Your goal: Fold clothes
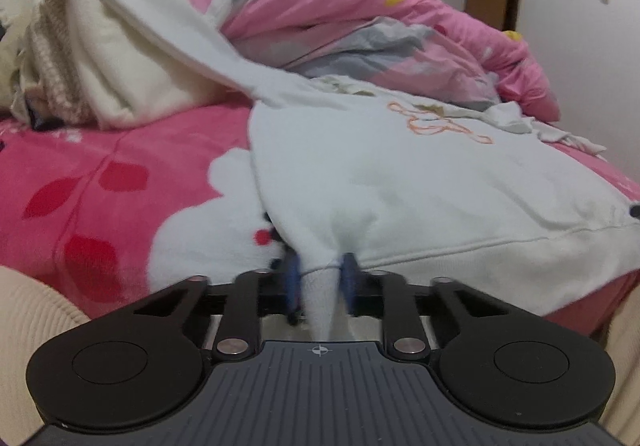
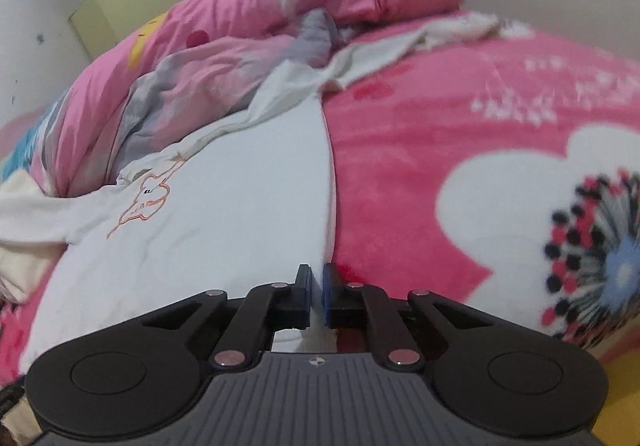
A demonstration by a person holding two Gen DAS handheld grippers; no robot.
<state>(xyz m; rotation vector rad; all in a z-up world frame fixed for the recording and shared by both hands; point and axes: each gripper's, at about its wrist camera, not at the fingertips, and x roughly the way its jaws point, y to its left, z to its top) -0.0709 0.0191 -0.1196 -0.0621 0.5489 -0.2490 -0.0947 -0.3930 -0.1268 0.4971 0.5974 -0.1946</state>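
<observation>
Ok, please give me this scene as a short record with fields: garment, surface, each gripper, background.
garment: white sweatshirt with orange line drawing, spread flat
surface: pink fleece blanket with white flowers
left gripper: shut on sweatshirt's hem corner
right gripper: shut at sweatshirt's other hem corner; whether fabric is pinched is unclear
background: crumpled pink quilt, cream folded clothes

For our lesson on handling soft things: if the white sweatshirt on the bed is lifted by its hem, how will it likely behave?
The white sweatshirt will probably hang limp: its hem bunches into a fold in the left gripper. It looks thick, so it may sag heavily. Its sleeve, draped over a pile of clothes, would likely drag behind.
</observation>
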